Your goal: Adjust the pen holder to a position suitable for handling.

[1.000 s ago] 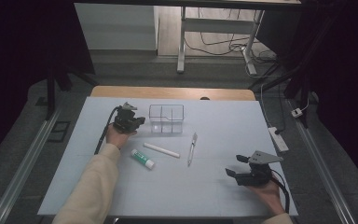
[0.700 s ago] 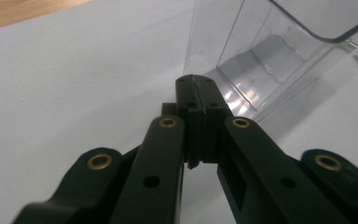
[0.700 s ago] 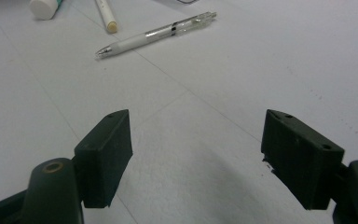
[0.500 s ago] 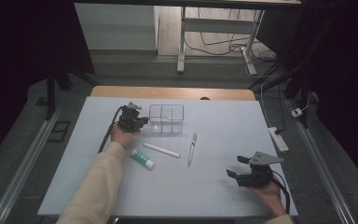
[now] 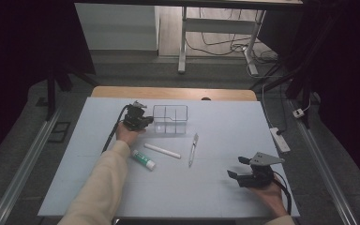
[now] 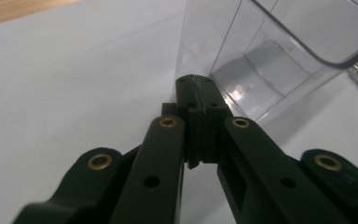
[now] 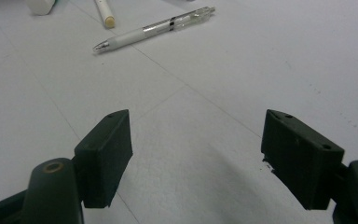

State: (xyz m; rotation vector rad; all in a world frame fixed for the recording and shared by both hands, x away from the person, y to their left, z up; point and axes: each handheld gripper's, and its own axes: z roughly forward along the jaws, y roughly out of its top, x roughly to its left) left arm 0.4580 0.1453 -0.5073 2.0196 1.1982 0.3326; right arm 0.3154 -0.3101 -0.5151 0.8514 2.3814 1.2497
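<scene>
At the left gripper's [image 6: 193, 84] tips: clear organiser [image 5: 170, 119], compartments seemingly empty — jaws clenched, nothing between them. Nearer the person: glue stick [image 5: 144, 160], white marker [image 5: 162, 150], pen [image 5: 193, 149], all unsorted. Right gripper [image 7: 196, 158] — released, idle.

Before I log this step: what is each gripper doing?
Left gripper: shut, empty, tips against the clear organizer box.
Right gripper: open, empty, above the table.

Clear divided plastic organiser [image 5: 170, 119], upright, mid-table, empty
</scene>
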